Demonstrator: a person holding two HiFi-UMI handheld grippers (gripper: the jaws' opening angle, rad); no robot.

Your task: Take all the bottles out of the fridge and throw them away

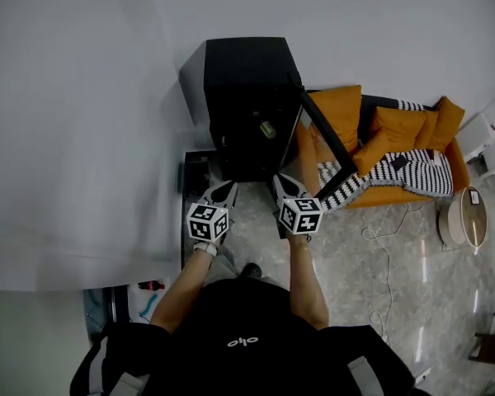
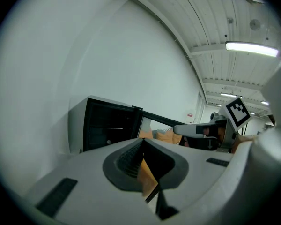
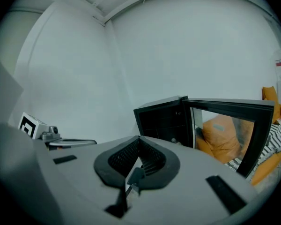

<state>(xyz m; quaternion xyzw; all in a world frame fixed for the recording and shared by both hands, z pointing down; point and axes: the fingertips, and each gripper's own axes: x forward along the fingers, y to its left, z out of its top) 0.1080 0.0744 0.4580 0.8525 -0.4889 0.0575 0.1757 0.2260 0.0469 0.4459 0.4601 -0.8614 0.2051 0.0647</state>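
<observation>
Fridge (image 1: pixel 246 77), black, box-shaped, low, set against white wall (image 1: pixel 82 97). Glass-fronted door (image 1: pixel 326 134) swung wide to the right, opening unblocked. Inside, on a dark shelf, one small bottle (image 1: pixel 267 129), colour hard to tell. Left gripper (image 1: pixel 228 187) and right gripper (image 1: pixel 281 180) side by side just in front of the opening, both clenched, nothing between either pair of jaws. Behind the door, orange fabric sofa (image 1: pixel 396 126) with black-and-white patterned blanket (image 1: pixel 396 176). On glossy pale stone floor (image 1: pixel 355 262), loose white cable (image 1: pixel 385 250) and round white side table (image 1: pixel 466 217), well apart from both grippers.
</observation>
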